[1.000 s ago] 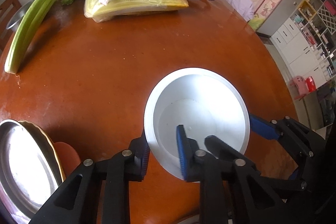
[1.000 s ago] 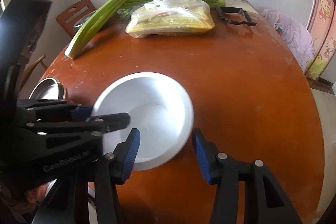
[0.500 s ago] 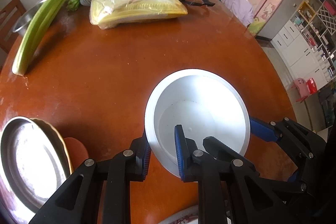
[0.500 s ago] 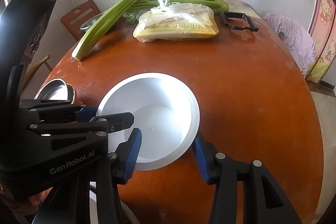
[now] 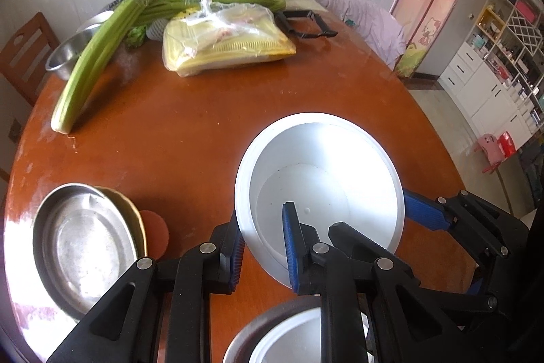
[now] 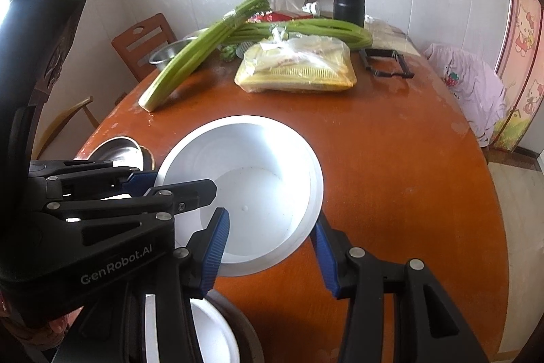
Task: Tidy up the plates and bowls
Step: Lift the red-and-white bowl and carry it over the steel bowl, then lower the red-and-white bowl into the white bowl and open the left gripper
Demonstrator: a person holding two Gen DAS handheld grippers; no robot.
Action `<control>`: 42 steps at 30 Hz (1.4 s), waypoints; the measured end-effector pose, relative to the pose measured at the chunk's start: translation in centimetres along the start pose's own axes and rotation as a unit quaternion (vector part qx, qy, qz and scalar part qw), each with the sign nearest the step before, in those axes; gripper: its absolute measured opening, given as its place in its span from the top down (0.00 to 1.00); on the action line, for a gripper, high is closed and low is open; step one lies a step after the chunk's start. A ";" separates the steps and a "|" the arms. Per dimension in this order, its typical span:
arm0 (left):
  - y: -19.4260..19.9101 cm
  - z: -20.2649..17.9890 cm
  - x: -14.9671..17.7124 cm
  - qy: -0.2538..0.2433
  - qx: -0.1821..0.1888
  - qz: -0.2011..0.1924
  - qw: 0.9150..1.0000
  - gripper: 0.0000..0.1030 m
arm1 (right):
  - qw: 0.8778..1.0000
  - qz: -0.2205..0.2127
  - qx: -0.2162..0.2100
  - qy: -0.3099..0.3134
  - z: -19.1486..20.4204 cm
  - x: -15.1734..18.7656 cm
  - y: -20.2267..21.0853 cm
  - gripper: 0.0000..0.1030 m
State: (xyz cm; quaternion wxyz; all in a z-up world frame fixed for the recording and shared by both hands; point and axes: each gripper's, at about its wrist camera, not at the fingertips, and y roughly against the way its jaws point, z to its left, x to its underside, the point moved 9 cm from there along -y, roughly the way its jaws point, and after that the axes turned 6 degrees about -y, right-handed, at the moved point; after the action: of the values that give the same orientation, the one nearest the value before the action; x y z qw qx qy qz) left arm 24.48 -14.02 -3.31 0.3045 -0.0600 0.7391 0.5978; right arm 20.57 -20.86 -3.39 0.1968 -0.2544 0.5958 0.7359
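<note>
Crowding the left wrist view's upper left are celery (image 5: 102,46) and a bagged tray (image 5: 224,43), a steel dish (image 5: 81,244) lower left, while the left gripper (image 5: 261,247) pinches the white bowl (image 5: 319,186) rim centre-right; in the right wrist view, the right gripper (image 6: 268,244) straddles that bowl (image 6: 244,186), spread, at centre.

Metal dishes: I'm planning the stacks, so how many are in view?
3, perhaps more hidden: a steel plate on a gold-rimmed dish at the table's left edge, a steel bowl behind the celery, and a metal dish under a white one nearest the camera.
</note>
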 end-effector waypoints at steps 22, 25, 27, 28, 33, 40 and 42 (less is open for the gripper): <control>5.6 -1.6 4.9 -0.008 0.000 -0.037 0.999 0.80 | 0.999 -0.039 0.003 0.013 2.6 3.8 5.6 0.52; 5.9 -1.7 5.7 -0.007 -0.003 -0.037 0.999 0.80 | 0.999 -0.040 0.001 0.017 2.9 4.6 6.0 0.52; 6.2 -1.7 6.1 -0.006 -0.007 -0.037 0.999 0.80 | 0.999 -0.040 -0.001 0.019 3.2 5.0 6.3 0.52; 6.5 -1.8 6.5 -0.006 -0.008 -0.038 0.999 0.80 | 0.999 -0.039 -0.003 0.021 3.4 5.2 6.4 0.52; 6.9 -1.8 7.5 -0.002 -0.010 -0.038 0.999 0.80 | 0.999 -0.041 -0.007 0.027 3.9 6.1 6.9 0.52; 7.2 -2.2 9.0 -0.002 -0.010 -0.038 0.999 0.80 | 0.999 -0.036 -0.007 0.035 4.3 7.4 7.3 0.52; 7.2 -2.2 9.3 0.000 -0.012 -0.039 0.999 0.80 | 0.999 -0.034 -0.007 0.037 4.3 7.8 7.3 0.52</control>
State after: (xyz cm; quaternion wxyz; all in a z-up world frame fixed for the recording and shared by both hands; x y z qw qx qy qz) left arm 12.86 -11.45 -1.85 0.3265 -0.0927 0.7293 0.5941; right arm 9.47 -18.28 -1.74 0.1982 -0.3030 0.5887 0.7227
